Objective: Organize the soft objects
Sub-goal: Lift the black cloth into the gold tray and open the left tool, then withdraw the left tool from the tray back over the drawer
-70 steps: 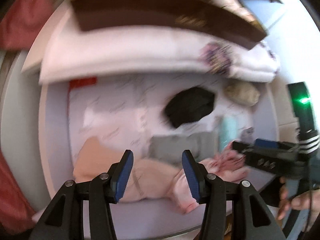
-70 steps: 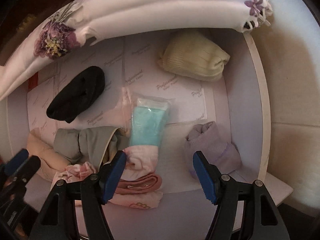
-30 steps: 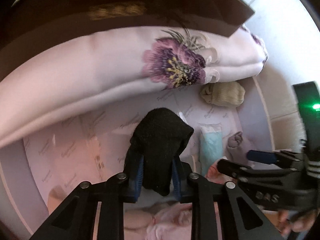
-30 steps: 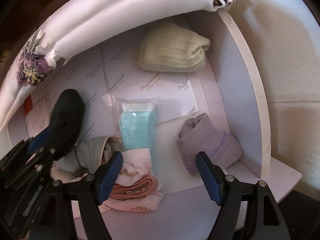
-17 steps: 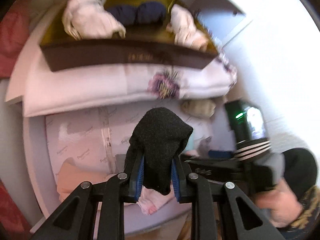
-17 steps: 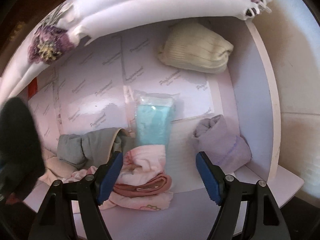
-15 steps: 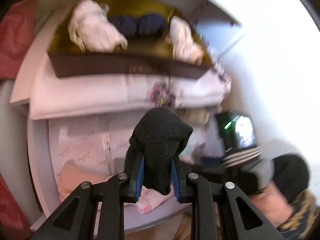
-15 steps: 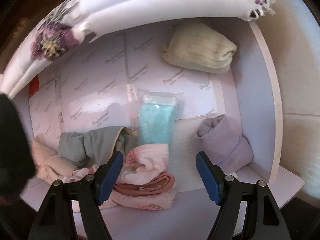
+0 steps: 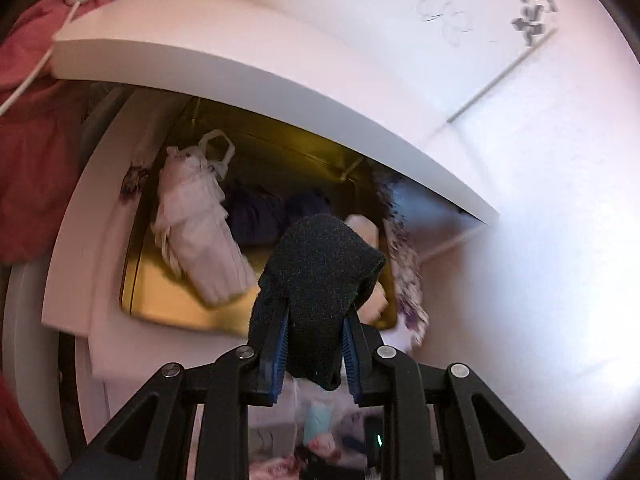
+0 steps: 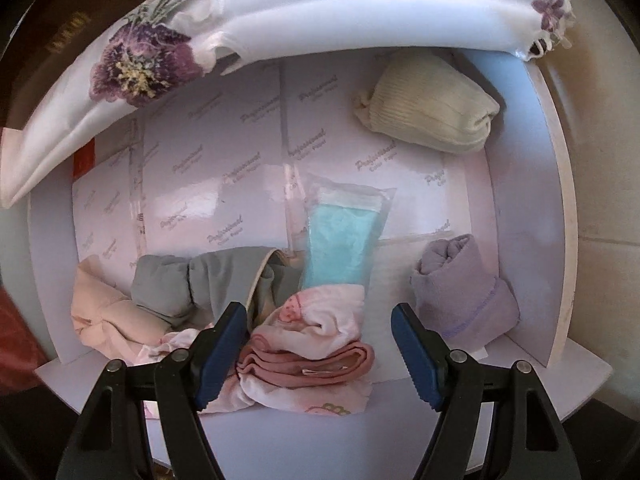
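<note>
Left gripper [image 9: 314, 354]: both blue pads are clamped on a black knit bundle [image 9: 318, 280], which stands up out of the narrow gap and hides the fingertips' inner faces. Its lower end hangs below the pads at 6 o'clock. Beyond the bundle, at 11 o'clock, lies a gold-lined tray [image 9: 172, 304] under a white shelf board [image 9: 256, 60]. In the tray rest a pale folded cloth [image 9: 200, 232] and a dark purple item [image 9: 256, 216]; the bundle covers most of a cream item at 1 o'clock, so its shape cannot be made out. The view is motion-blurred, and the lower compartment is visible only as a sliver between the gripper arms.

Right gripper [image 10: 316, 350]: the jaws stand wide apart with nothing pressed between the pads, hovering over a pink folded garment [image 10: 312, 344] whose near edge is partly masked by the left finger. At 12 o'clock lies a clear packet with turquoise contents [image 10: 340, 240]; at 10 o'clock a grey garment [image 10: 192, 280] overlaps a peach cloth [image 10: 108, 312], cut off by the compartment wall. At 2 o'clock sits a lilac roll [image 10: 464, 292], and farther out a cream knit roll [image 10: 428, 108]. A floral white pad [image 10: 240, 36] overhangs the white drawer [image 10: 556, 208], hiding its rear edge.
</note>
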Demonstrator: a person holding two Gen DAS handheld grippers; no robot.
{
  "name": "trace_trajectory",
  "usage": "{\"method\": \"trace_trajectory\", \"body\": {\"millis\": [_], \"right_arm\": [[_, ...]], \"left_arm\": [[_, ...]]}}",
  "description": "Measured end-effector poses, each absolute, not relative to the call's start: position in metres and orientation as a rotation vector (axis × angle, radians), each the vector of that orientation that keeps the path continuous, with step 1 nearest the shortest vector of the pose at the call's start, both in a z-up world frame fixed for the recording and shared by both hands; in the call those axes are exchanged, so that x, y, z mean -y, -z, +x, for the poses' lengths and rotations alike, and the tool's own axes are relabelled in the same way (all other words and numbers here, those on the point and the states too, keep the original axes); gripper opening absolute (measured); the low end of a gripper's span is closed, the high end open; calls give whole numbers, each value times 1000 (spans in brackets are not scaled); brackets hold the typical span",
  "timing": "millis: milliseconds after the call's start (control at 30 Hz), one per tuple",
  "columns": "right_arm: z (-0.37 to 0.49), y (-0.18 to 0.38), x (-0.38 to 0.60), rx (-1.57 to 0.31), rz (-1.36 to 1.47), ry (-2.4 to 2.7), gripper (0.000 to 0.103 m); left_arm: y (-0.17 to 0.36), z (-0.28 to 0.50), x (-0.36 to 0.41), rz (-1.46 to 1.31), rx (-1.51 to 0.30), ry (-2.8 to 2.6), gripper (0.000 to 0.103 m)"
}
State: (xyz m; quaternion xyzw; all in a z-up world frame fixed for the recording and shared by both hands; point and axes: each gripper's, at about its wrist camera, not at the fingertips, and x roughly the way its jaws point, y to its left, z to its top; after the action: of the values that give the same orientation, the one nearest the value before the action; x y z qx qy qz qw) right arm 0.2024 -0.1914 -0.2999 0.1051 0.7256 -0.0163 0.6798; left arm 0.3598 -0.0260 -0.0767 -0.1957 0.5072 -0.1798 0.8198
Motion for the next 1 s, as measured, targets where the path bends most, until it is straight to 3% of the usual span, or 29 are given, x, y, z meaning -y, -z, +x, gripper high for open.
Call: {"method": "trace_trajectory", "body": {"millis": [233,467,733,1000], "right_arm": [[211,302,182,-1640,244,15,75],[210,310,172,-1646,229,-6,75],[210,314,165,-1650,211,-7,75],[204,323,164,-1665,180,-3,75]], "left_arm": [[121,404,42,-318,-1182,285,23],[142,421,42,-249,-1170,178,23],[138,421,42,-135,-1134,153,31],[122,383,25,-206,-1086,178,34]]}}
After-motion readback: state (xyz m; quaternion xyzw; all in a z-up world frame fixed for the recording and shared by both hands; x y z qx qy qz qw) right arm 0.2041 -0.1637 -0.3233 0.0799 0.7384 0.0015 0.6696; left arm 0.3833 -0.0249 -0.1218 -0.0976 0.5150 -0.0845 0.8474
